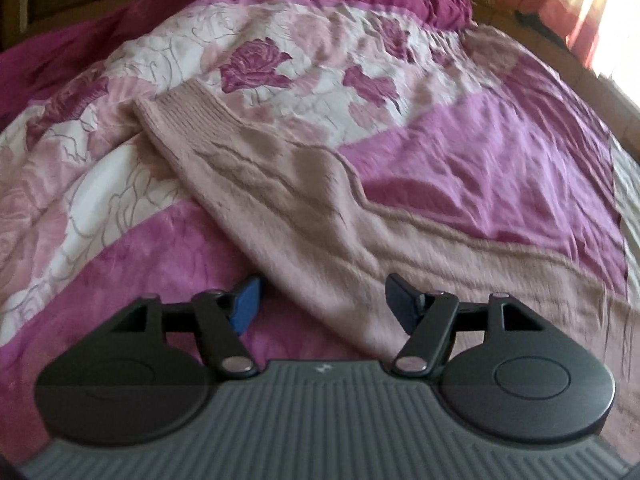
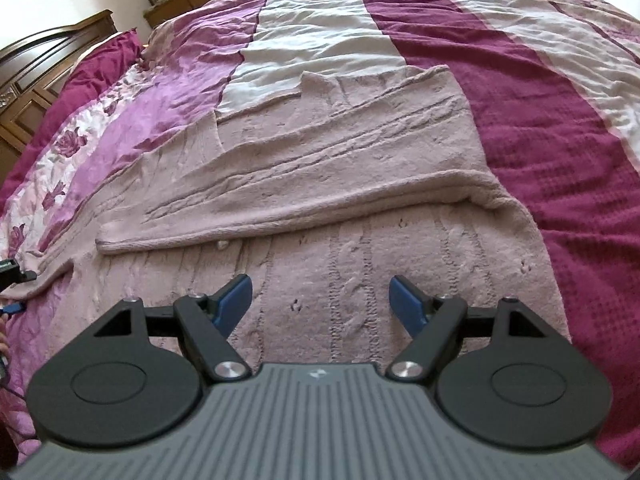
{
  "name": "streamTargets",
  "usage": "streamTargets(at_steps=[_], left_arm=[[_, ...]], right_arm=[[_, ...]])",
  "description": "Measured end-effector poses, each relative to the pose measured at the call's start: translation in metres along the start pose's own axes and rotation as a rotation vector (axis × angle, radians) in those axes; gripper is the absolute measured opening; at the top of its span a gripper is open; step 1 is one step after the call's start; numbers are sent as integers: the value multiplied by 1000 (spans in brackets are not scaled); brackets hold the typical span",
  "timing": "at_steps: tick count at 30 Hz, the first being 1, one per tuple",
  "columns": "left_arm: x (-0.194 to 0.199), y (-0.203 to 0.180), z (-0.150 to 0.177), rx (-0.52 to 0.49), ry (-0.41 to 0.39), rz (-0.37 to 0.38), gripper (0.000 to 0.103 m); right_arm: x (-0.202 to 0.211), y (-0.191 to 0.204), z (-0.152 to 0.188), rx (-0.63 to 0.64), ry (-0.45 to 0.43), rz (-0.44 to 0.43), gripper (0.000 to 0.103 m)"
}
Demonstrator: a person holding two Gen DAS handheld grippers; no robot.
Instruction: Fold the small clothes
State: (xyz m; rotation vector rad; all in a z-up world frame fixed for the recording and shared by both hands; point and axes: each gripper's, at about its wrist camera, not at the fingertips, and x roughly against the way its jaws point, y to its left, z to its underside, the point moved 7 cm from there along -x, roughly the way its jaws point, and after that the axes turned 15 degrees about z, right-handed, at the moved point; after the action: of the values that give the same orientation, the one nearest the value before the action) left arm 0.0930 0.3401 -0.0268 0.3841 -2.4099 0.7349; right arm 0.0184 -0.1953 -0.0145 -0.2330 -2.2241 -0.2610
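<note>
a dusty-pink cable-knit sweater [image 2: 320, 184] of fuzzy, brushed wool lies spread flat on the bed, over a crinkled satin-like bedspread [image 2: 540, 120] banded in magenta, lilac and off-white with printed purple roses. in the right wrist view the sweater's body fills the middle, its raised cable ribs running toward 12 o'clock, and one long sleeve is folded across it as a soft diagonal band from 3 o'clock down to 9 o'clock. in the left wrist view the other sleeve [image 1: 248, 168] stretches out toward 11 o'clock, ending in a ribbed cuff on the floral patch. the left gripper [image 1: 320, 312] hovers with its blue-padded fingers apart over the sleeve's near end, with cloth showing in the gap but neither pad pressing on it. the right gripper [image 2: 322, 304] likewise stands spread wide above the knit body, clamped on nothing. a dark carved wooden headboard [image 2: 44, 60] sits at 10 o'clock.
</note>
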Motion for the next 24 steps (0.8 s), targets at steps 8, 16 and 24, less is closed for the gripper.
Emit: streamTargets(at_steps=[8, 16, 24], left_arm=[[-31, 10, -16, -89, -31, -45, 76], [-35, 5, -16, -151, -32, -104, 72], [-30, -11, -14, -274, -32, -136, 17]], right_arm=[[0, -7, -2, -25, -4, 30, 81], [-4, -7, -1, -33, -7, 43, 81], [-2, -8, -2, -43, -14, 40, 81]])
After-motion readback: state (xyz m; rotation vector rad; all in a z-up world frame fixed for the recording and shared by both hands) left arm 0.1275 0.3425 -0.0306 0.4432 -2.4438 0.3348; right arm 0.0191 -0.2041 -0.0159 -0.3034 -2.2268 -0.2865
